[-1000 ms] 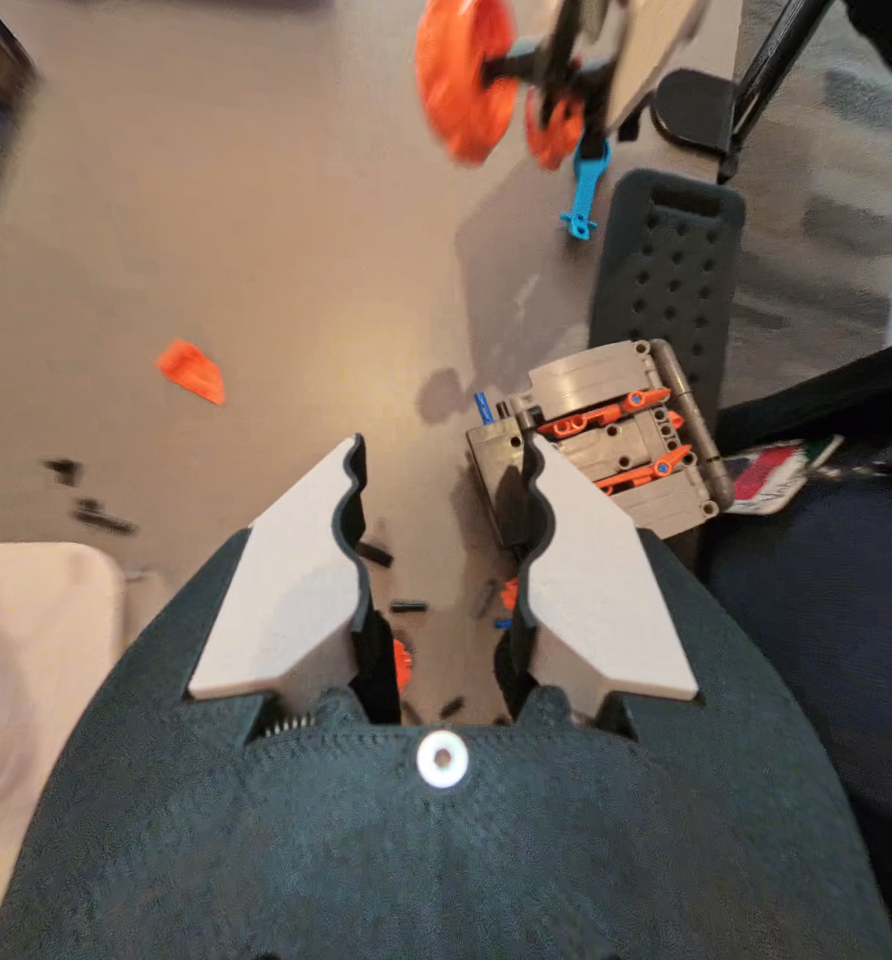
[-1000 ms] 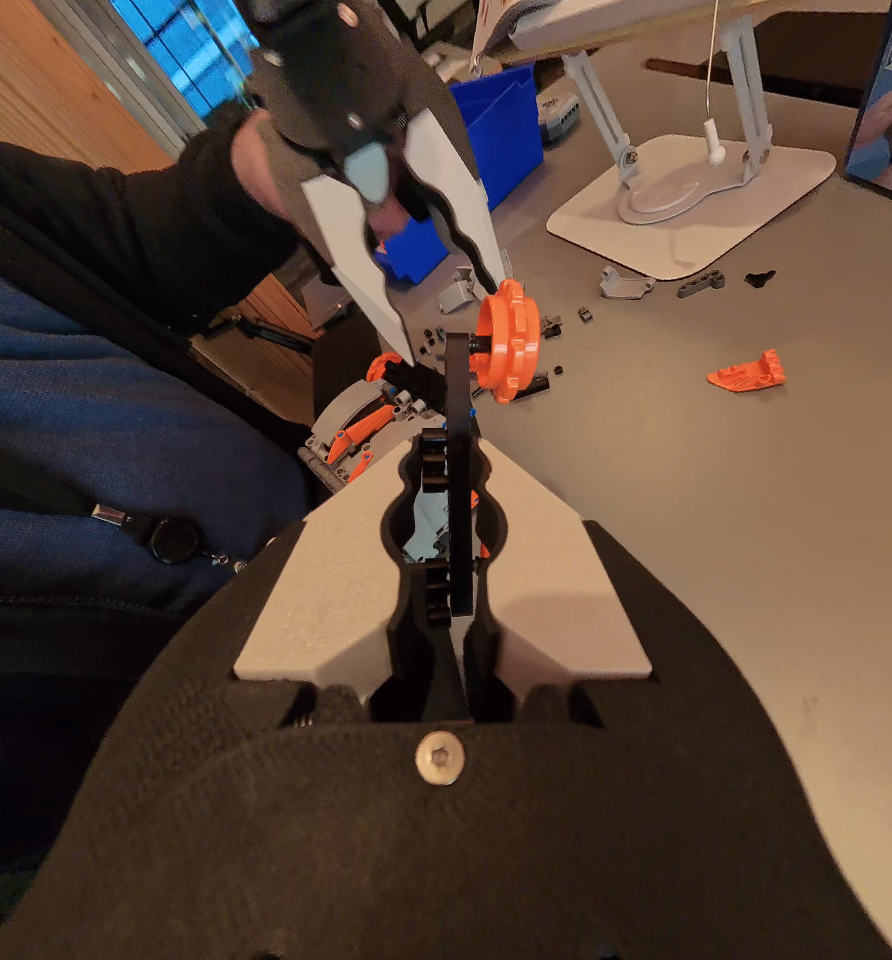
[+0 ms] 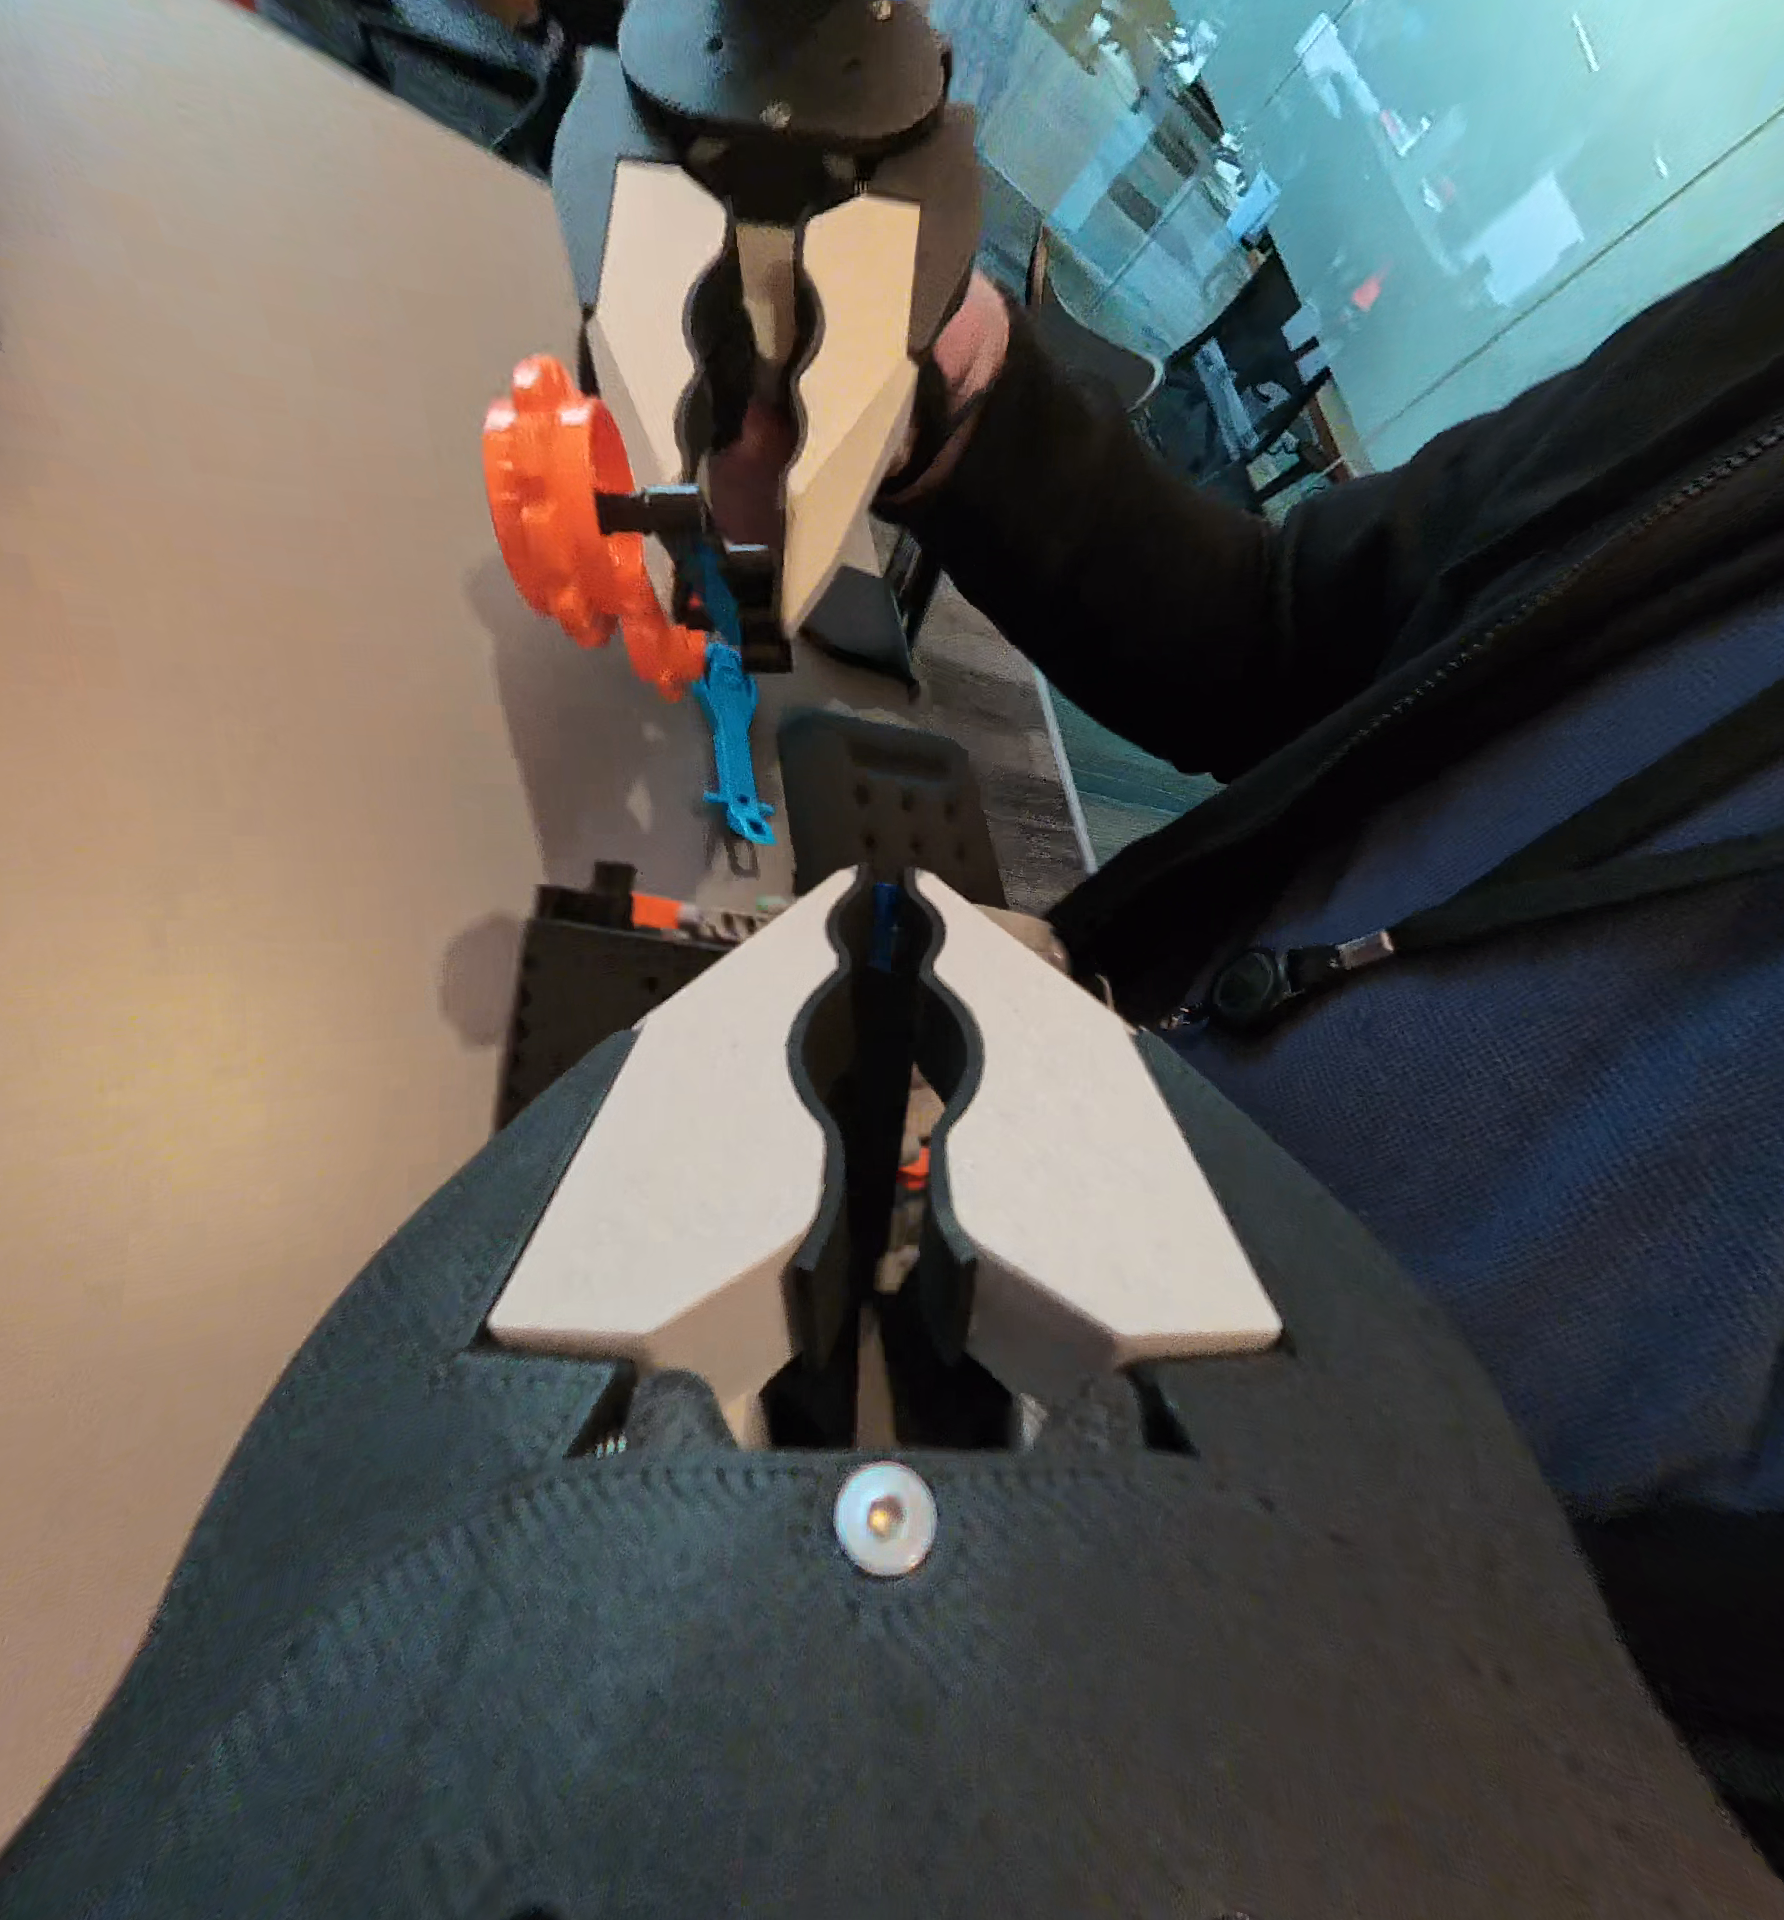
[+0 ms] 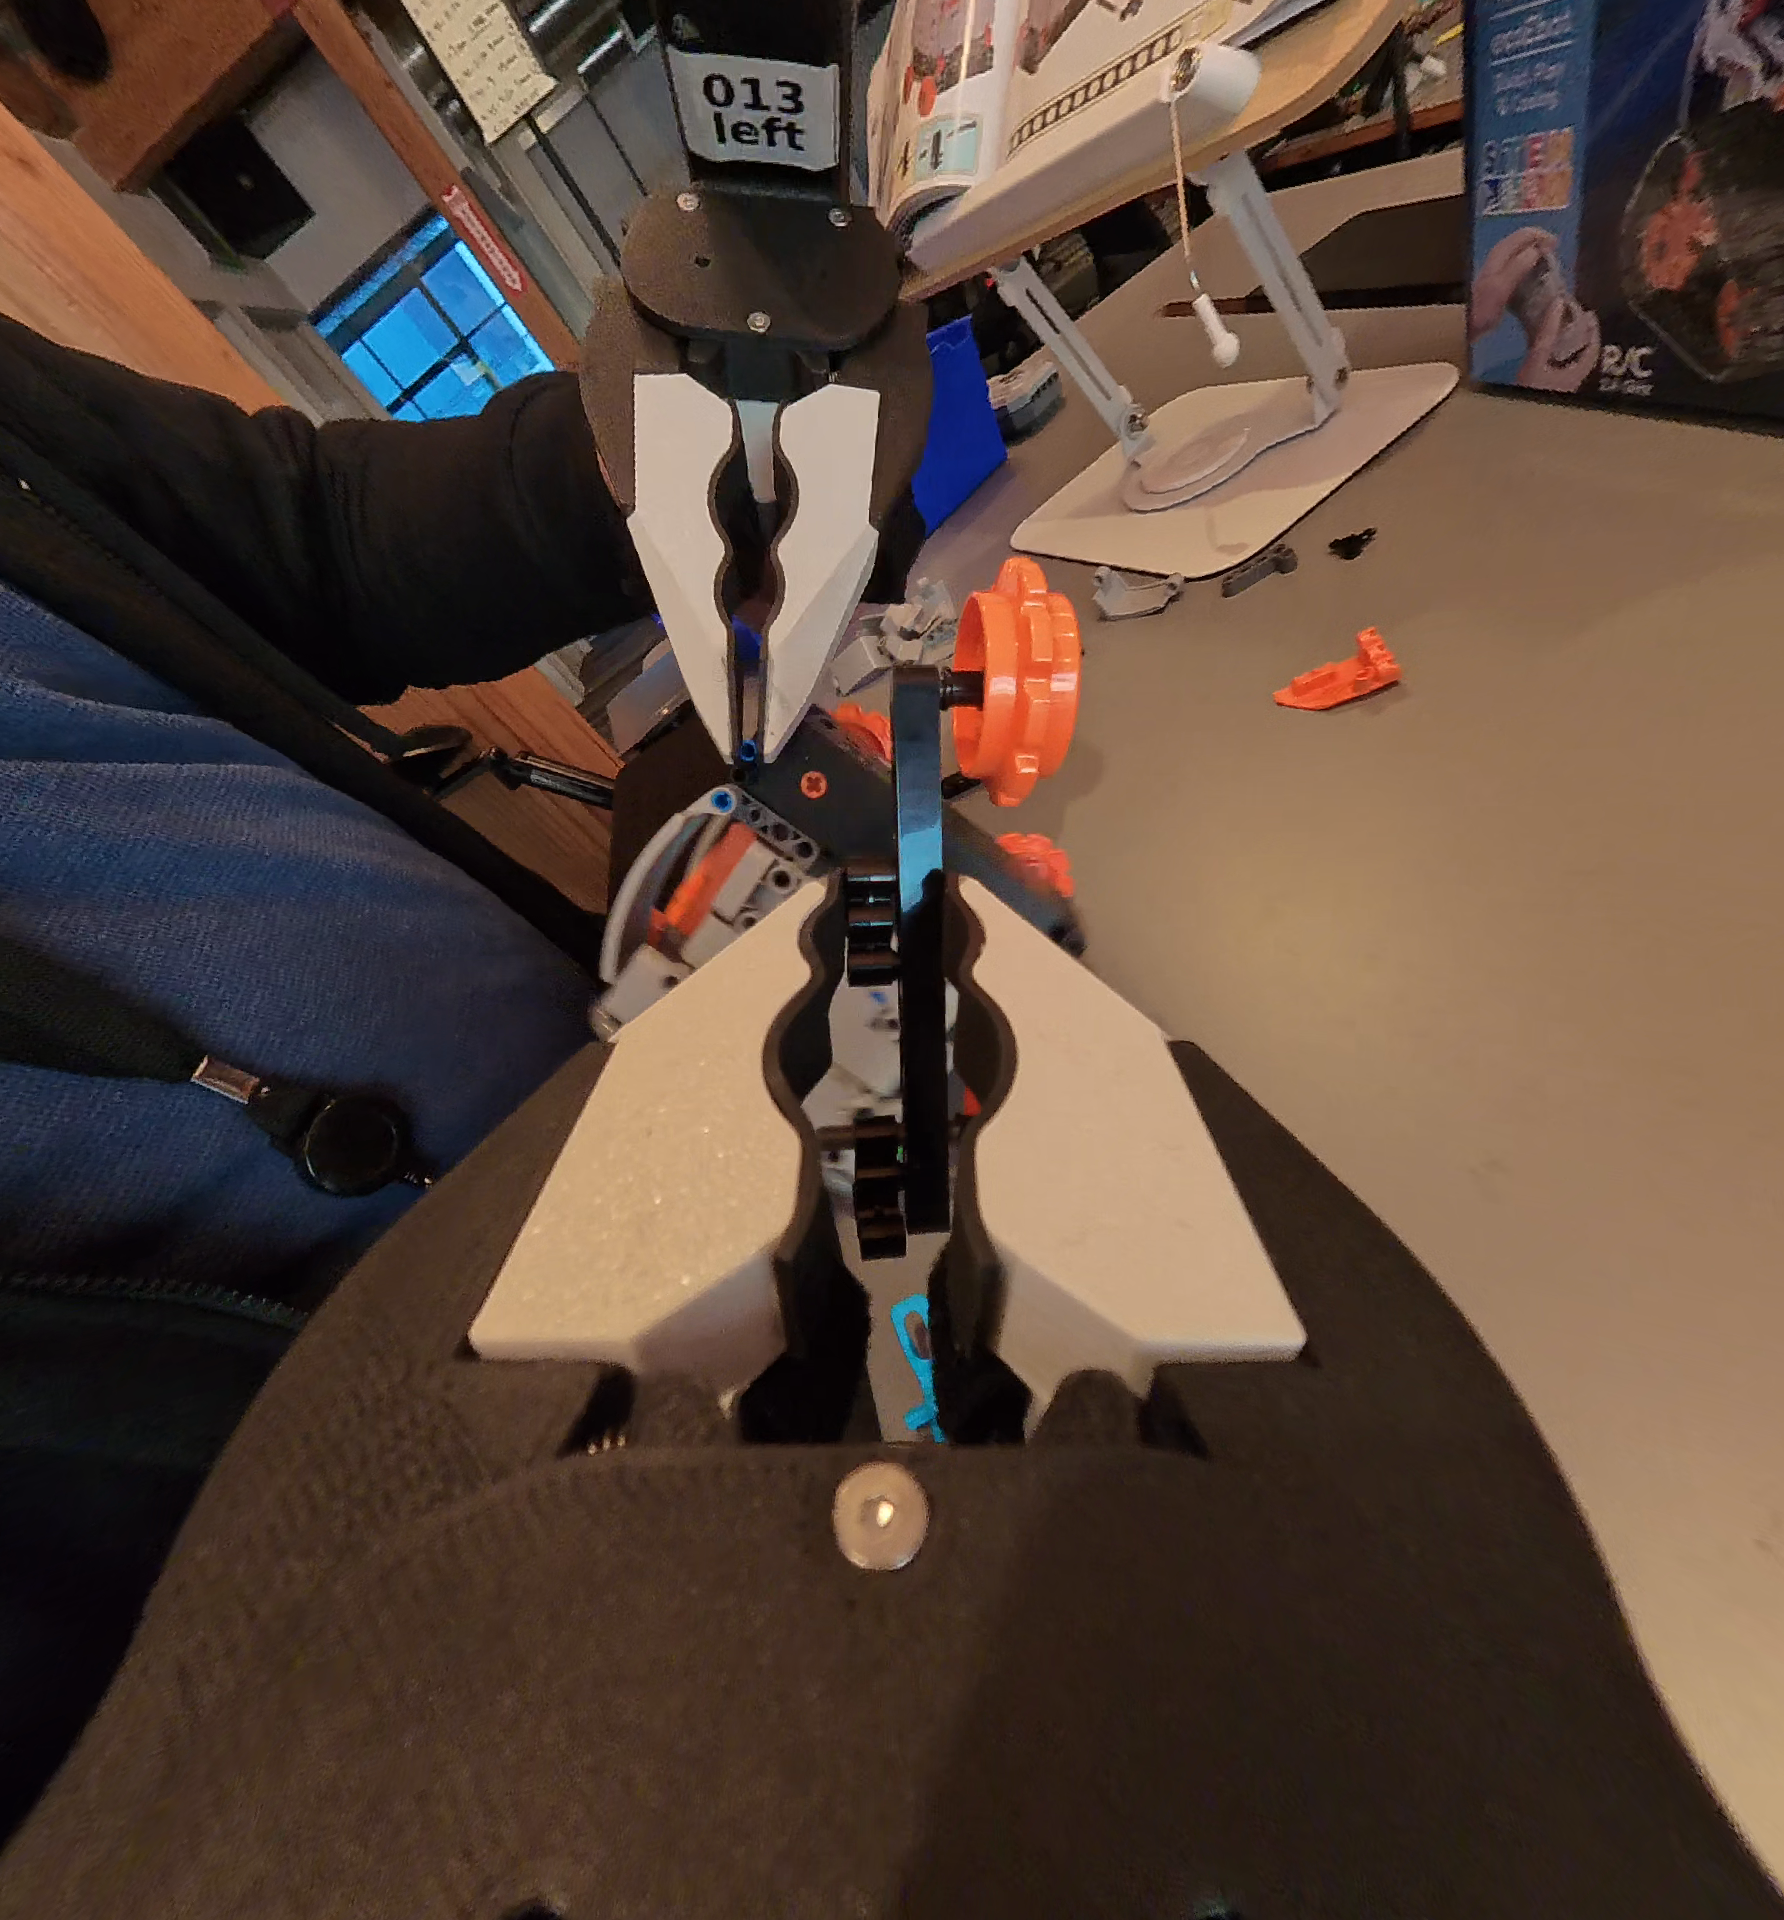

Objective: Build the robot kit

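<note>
The right gripper (image 4: 883, 935) was clenched on a black toy beam (image 4: 919, 935) carrying an orange wheel (image 4: 1018, 681) — held above the grey table (image 4: 1490, 935). The left gripper (image 3: 883, 914) pinched a thin black piece with a blue pin (image 3: 883, 925), its tip near a grey-and-orange block assembly (image 4: 722, 904). Loose pieces lay scattered — much looked unassembled.

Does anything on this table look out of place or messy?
Slightly messy: an orange piece lies alone on the table, and small grey and black bits are scattered near the stand. Nothing looks broken or spilled.
</note>
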`<state>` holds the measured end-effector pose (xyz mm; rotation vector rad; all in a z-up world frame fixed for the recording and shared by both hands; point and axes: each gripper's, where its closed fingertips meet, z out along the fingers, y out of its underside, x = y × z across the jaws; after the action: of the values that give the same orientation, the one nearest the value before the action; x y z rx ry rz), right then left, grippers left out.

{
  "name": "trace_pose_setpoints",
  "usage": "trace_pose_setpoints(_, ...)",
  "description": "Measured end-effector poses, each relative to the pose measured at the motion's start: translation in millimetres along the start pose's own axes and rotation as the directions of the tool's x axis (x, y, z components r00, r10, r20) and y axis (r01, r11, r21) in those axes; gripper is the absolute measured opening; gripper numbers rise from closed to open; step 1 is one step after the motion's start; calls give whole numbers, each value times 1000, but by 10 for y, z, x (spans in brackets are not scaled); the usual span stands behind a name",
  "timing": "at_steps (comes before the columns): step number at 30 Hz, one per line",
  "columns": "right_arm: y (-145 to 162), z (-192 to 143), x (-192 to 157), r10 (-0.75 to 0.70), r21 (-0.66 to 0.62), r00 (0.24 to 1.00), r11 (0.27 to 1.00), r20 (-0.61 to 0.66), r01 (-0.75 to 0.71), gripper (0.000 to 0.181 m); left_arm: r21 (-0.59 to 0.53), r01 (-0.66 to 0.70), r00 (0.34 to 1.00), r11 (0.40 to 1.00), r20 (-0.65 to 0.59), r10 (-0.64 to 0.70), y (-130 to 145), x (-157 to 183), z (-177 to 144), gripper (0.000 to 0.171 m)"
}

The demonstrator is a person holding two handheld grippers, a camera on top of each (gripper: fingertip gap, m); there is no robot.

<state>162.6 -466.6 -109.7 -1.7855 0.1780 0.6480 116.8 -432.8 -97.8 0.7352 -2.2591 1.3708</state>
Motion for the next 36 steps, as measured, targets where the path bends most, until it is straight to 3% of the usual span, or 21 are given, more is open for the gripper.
trace_pose_setpoints(2,-29,-74,25,2,23,1000,1000,-20,-1,15,36,-67,998,997,5,67,-67,-8,-45,3)
trace_pose_setpoints(4,-36,-128,39,-3,32,999,999,-40,4,15,6,-148,989,989,25,147,53,-50,-91,2)
trace_pose_setpoints(7,-18,-141,56,4,28,999,1000,-53,-3,15,20,-164,985,986,54,162,255,-175,-162,3)
trace_pose_setpoints(15,-32,98,53,-40,-45,994,998,-99,35,15,77,-135,987,988,104,126,581,-275,-310,4)
trace_pose_setpoints(21,-84,218,37,-86,-82,977,994,-194,71,15,211,-123,981,970,175,87,622,-305,-556,12)
trace_pose_setpoints(26,-214,306,-91,-240,-141,929,968,-280,208,15,315,-136,963,939,266,50,533,-279,-860,27)
trace_pose_setpoints(29,-281,401,-130,-467,-304,810,877,-354,372,15,352,-160,960,922,272,63,330,-158,-945,43)
trace_pose_setpoints(33,-424,592,-323,-739,-485,602,663,-303,570,15,323,-242,940,915,312,138,20,34,-902,52)
trace_pose_setpoints(36,-475,670,-338,-854,-602,455,506,-251,618,16,309,-287,934,907,299,193,-114,158,-813,54)
